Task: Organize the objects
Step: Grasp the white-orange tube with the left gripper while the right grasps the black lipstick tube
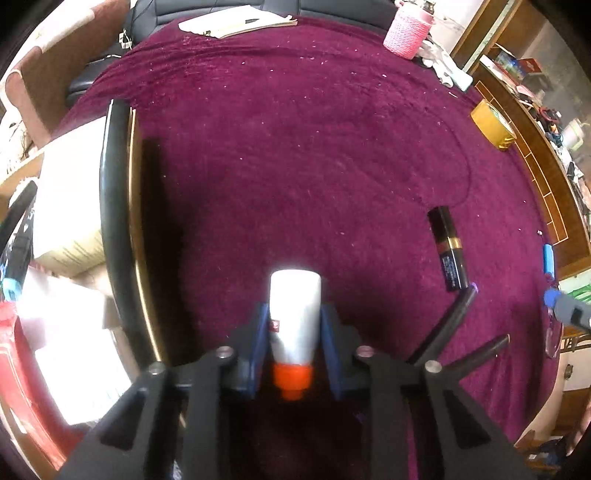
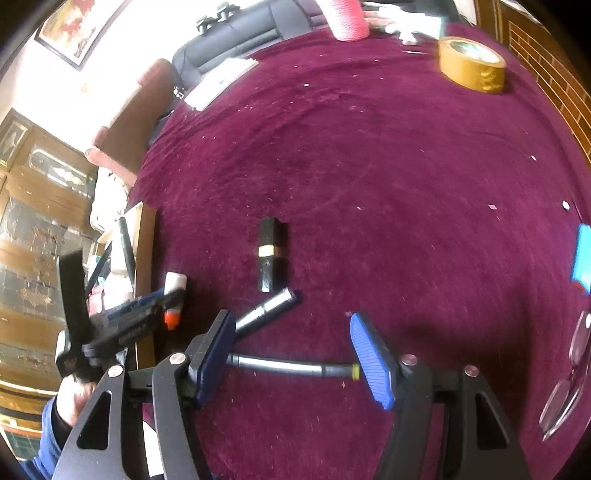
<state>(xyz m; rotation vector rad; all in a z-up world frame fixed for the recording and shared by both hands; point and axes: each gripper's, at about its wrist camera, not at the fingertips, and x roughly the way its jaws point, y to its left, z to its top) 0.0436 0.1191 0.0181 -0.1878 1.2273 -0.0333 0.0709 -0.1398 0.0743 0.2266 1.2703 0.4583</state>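
Observation:
My left gripper (image 1: 294,317) is shut on a white tube with an orange cap (image 1: 294,314), held above the maroon cloth near the table's left edge; it also shows in the right wrist view (image 2: 173,291). My right gripper (image 2: 291,332) is open and empty, low over the cloth, with a dark pen (image 2: 291,367) lying between its fingers. A second dark pen (image 2: 266,312) lies just beyond. A black lipstick with a gold band (image 2: 271,253) lies ahead; it shows in the left wrist view (image 1: 447,247) to the right.
A brown tape roll (image 2: 472,64), a pink knitted holder (image 1: 406,31) and papers (image 1: 236,22) sit at the far side. A blue object (image 2: 583,258) and eyeglasses (image 2: 569,376) lie at the right. A black-rimmed box (image 1: 114,206) stands at the left.

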